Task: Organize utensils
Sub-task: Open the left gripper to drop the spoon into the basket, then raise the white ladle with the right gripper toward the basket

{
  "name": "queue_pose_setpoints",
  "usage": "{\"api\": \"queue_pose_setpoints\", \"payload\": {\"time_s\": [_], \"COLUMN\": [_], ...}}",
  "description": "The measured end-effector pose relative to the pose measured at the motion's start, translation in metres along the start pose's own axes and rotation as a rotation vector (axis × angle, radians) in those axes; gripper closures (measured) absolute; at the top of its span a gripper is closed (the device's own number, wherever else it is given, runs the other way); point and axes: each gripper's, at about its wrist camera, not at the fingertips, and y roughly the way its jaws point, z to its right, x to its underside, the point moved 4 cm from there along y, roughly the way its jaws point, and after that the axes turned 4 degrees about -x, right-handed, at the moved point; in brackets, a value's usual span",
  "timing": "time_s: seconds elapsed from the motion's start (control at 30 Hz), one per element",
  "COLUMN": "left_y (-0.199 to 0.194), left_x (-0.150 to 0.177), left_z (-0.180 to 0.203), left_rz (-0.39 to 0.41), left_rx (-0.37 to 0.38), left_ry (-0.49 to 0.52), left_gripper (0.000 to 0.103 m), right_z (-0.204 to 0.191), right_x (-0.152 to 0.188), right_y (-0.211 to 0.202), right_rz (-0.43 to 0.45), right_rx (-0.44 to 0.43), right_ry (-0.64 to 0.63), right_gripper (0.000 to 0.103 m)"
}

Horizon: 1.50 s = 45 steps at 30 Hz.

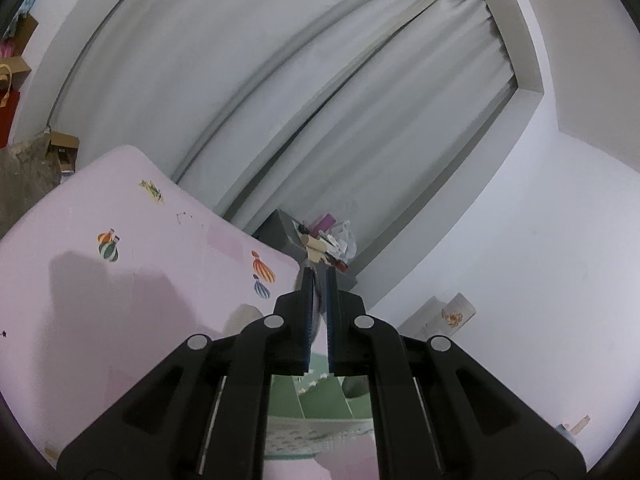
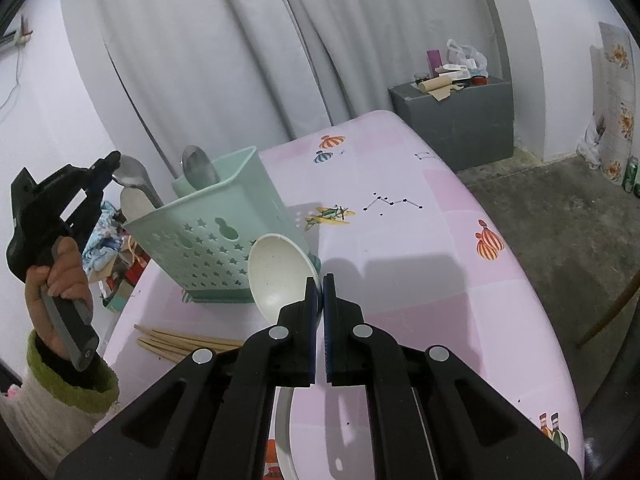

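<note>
Pink balloon-print counter (image 2: 420, 280) before grey curtains (image 2: 224, 48); mint perforated plastic utensil holder (image 2: 212, 248) contains two metal spoons (image 2: 200, 170); right gripper (image 2: 319, 284) jaws clamp a white ladle (image 2: 276, 272); left gripper (image 1: 319, 280) jaws grip a metal spoon (image 1: 318, 300).

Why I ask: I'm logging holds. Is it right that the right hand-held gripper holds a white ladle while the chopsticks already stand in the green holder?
Not quite. The right wrist view shows the chopsticks lying on the table beside the green holder, not standing in it. The right hand-held gripper does hold the white ladle.
</note>
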Motion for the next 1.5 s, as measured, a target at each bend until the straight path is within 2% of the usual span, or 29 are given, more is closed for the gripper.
{"api": "queue_pose_setpoints", "payload": {"time_s": [0.23, 0.33, 0.5, 0.67, 0.77, 0.93, 1.03, 1.27, 1.5], "left_y": [-0.013, -0.022, -0.040, -0.056, -0.063, -0.073, -0.075, -0.077, -0.074], "left_x": [0.004, 0.007, 0.022, 0.048, 0.060, 0.077, 0.080, 0.080, 0.079], "left_z": [0.005, 0.009, 0.023, 0.030, 0.030, 0.029, 0.027, 0.017, 0.007], "left_rz": [0.005, 0.006, -0.008, -0.042, -0.055, -0.065, -0.071, -0.078, -0.094], "left_rx": [-0.004, -0.027, -0.103, -0.196, -0.243, -0.290, -0.299, -0.318, -0.329], "left_ry": [0.034, 0.067, 0.210, 0.364, 0.429, 0.523, 0.546, 0.545, 0.523], "left_gripper": [0.077, 0.073, 0.062, 0.039, 0.029, 0.026, 0.026, 0.026, 0.026], "right_z": [-0.005, -0.009, -0.020, -0.038, -0.048, -0.064, -0.074, -0.074, -0.066], "right_x": [-0.002, -0.008, -0.031, -0.069, -0.093, -0.135, -0.154, -0.177, -0.170], "right_y": [-0.004, -0.008, -0.015, -0.019, -0.016, 0.005, 0.021, 0.059, 0.090], "right_rz": [0.014, 0.033, 0.094, 0.185, 0.243, 0.312, 0.341, 0.368, 0.367], "right_rx": [0.000, -0.003, -0.039, -0.121, -0.182, -0.263, -0.262, -0.189, -0.021], "right_ry": [-0.012, -0.020, -0.039, -0.057, -0.044, -0.009, -0.018, -0.011, -0.043], "right_gripper": [0.100, 0.100, 0.100, 0.100, 0.100, 0.100, 0.100, 0.100, 0.100]}}
